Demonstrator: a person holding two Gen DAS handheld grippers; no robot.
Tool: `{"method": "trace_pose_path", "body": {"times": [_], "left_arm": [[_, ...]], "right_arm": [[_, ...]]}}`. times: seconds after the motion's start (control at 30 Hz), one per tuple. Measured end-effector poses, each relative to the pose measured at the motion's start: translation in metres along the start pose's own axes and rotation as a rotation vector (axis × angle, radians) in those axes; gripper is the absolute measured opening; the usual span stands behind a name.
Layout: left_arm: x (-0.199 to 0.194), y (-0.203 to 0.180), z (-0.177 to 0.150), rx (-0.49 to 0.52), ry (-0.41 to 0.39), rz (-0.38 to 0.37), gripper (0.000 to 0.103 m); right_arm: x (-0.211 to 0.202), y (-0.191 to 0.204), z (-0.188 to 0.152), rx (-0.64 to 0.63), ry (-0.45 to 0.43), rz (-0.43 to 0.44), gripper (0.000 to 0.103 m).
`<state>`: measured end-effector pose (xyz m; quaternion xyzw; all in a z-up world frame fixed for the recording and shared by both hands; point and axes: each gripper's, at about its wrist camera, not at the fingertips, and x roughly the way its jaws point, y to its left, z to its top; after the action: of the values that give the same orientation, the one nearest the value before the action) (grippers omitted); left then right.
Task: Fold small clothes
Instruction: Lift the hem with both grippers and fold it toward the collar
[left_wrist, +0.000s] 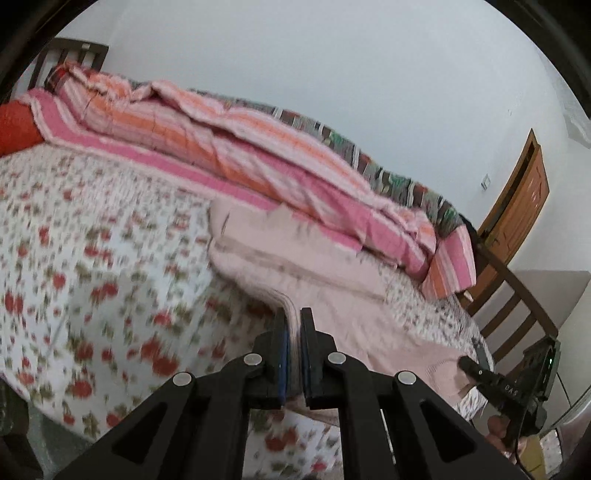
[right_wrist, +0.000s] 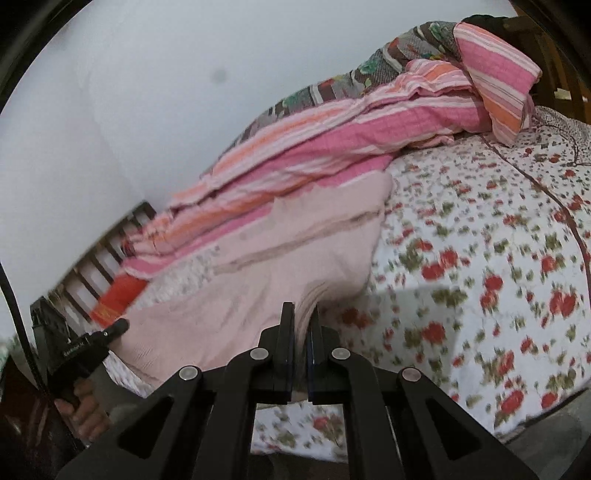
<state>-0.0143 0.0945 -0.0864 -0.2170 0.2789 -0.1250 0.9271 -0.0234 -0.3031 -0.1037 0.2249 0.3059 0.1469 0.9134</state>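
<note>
A pale pink knit garment (left_wrist: 295, 254) lies on a flowered bedspread (left_wrist: 92, 240), its near edge lifted off the bed. My left gripper (left_wrist: 294, 321) is shut on one near corner of it, the cloth bunched between the pads. In the right wrist view the same pink garment (right_wrist: 295, 243) stretches away from my right gripper (right_wrist: 303, 317), which is shut on the other near corner. Each view shows the other gripper at the side: the right gripper (left_wrist: 467, 363) and the left gripper (right_wrist: 120, 326), both pinching the pink hem. The picture is blurred by motion.
A pink and orange striped quilt (left_wrist: 229, 147) is heaped along the wall side of the bed. A red pillow (left_wrist: 18, 125) lies at the head. A wooden footboard (left_wrist: 517, 306) and a brown door (left_wrist: 524, 199) stand beyond. A hand (right_wrist: 83, 406) holds the left gripper.
</note>
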Motion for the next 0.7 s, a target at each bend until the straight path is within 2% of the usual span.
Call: {"method": "trace_pose_path", "body": {"times": [0.17, 0.37, 0.5, 0.7], "left_arm": [[0.010, -0.009, 0.030, -0.004, -0.051, 0.007, 0.007], [0.042, -0.002, 0.064, -0.011, -0.087, 0.048, 0.007], [0.070, 0.005, 0.088, -0.029, -0.107, 0.061, 0.007], [0.130, 0.013, 0.110, -0.045, -0.097, 0.099, 0.007]], "right_arm": [[0.008, 0.005, 0.035, 0.033, -0.020, 0.018, 0.005], [0.032, 0.010, 0.080, 0.047, -0.066, 0.041, 0.005], [0.058, 0.008, 0.105, 0.053, -0.090, 0.047, 0.005], [0.116, -0.005, 0.141, 0.078, -0.071, 0.049, 0.005]]}}
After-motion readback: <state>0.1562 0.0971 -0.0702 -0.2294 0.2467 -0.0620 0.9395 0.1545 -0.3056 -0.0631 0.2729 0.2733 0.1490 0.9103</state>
